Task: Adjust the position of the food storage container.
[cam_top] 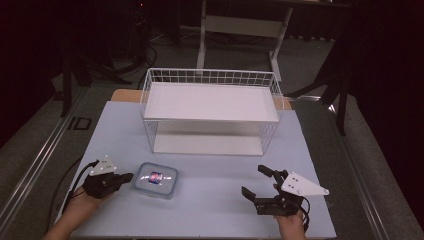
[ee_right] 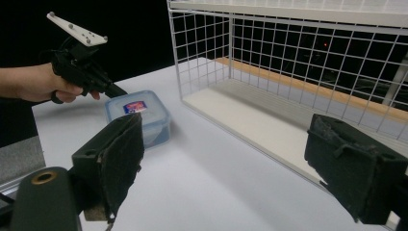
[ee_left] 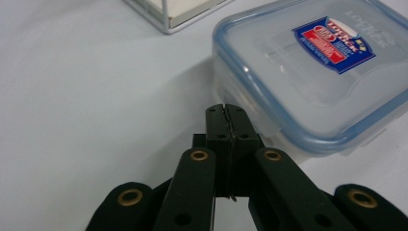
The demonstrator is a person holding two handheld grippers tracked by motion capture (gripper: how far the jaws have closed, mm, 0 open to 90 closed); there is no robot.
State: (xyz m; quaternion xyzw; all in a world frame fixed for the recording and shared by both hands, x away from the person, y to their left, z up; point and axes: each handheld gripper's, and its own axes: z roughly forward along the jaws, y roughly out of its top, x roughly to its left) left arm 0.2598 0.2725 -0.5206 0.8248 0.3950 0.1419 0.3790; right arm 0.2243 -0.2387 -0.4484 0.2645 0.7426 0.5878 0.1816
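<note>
Looking across the pale tabletop [cam_top: 210,200] from the high view, I see the white wire rack [cam_top: 212,107] across the upper middle of the frame, its two flat shelves bare. Lower left of the frame sits the clear plastic container [cam_top: 156,179], lid on with a blue seal round its rim, roughly square with rounded corners, so I judge it has no real long axis to line up on.

My left gripper [cam_top: 126,177] lies just left of it in that frame, tips pointing right at its near side, touching or nearly so; I cannot tell which. In the left gripper view the container [ee_left: 317,72] fills the upper right, just beyond and to the right of my tips. Those jaws are pressed fully together with nothing between them, so I judge a push or nudge is the likelier move than a grasp.

My right gripper [cam_top: 257,182] rests at the lower right, well apart from the container, jaws spread wide and empty. The left is clearly the nearer one.

A small label [ee_left: 333,42] on the lid is blue and red with white writing, too blurred to read.
</note>
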